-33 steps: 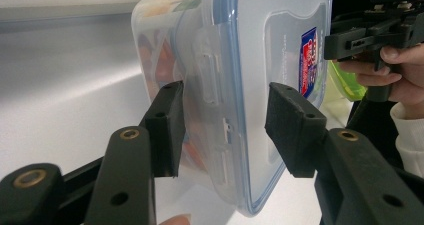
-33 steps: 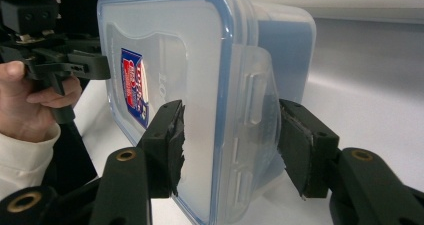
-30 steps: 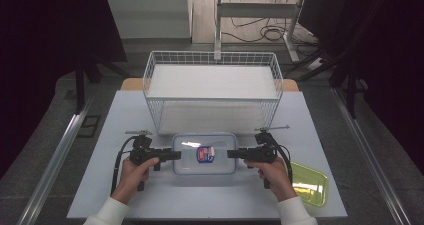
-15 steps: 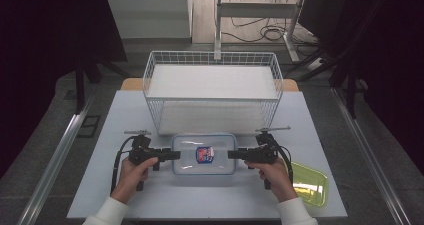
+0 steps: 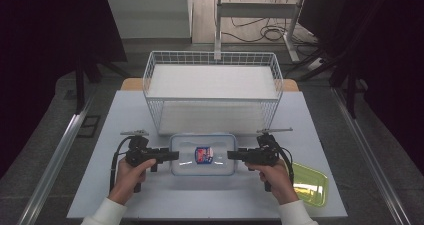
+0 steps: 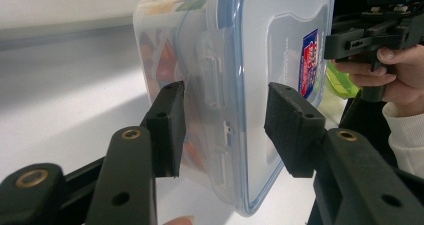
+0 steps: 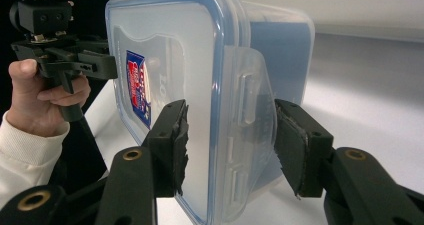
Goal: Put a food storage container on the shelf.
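A clear plastic food box (image 5: pixel 202 155) with a blue-rimmed lid and a red and blue label lies flat at the front of the table. My left gripper (image 5: pixel 175 155) points at its left end and my right gripper (image 5: pixel 230 155) at its right end. In the left gripper view the jaws (image 6: pixel 225 110) straddle the box's (image 6: pixel 225 60) folded-down end latch (image 6: pixel 215 80), with a gap beside the lid. In the right gripper view the jaws (image 7: pixel 230 130) straddle the lid edge (image 7: pixel 175 60) and a swung-out latch flap (image 7: pixel 247 105), whose edge lies near one pad (image 7: pixel 295 145).
A large white wire basket (image 5: pixel 212 57) stands just behind the box. A shallow green tray (image 5: pixel 310 185) lies at the table's front right, close to the person's right hand. The white tabletop (image 5: pixel 200 200) shows bare in front of the box.
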Demonstrator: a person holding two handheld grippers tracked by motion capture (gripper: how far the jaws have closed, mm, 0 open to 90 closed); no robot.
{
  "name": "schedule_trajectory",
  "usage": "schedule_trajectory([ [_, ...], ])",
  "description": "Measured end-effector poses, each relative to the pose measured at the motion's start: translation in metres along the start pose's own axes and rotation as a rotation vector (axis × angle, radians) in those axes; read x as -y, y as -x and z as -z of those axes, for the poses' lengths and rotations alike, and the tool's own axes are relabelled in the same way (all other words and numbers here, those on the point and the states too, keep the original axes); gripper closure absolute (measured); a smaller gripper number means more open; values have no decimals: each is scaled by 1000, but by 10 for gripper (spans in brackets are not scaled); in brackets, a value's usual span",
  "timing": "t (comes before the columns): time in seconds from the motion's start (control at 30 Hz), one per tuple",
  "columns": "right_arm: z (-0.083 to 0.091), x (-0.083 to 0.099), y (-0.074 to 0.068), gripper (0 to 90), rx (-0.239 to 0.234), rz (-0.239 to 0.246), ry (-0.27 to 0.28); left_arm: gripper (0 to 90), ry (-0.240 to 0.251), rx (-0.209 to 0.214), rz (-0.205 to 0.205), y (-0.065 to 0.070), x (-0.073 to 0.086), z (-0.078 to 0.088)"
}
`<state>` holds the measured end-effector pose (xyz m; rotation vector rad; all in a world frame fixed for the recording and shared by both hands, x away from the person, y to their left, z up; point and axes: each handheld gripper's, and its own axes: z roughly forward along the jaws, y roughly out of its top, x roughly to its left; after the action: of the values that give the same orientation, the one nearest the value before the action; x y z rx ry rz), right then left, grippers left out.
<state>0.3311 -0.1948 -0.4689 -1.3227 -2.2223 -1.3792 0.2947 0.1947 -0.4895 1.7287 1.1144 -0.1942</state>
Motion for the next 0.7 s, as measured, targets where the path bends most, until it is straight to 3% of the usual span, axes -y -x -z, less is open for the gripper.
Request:
schedule_trajectory([
  [0.43, 15, -9, -24, 496, 3, 74, 42, 521, 31, -4, -78, 20, -13, 21],
  [0.7, 25, -17, -34, 496, 10, 106, 66, 525, 45, 5, -92, 28, -22, 26],
])
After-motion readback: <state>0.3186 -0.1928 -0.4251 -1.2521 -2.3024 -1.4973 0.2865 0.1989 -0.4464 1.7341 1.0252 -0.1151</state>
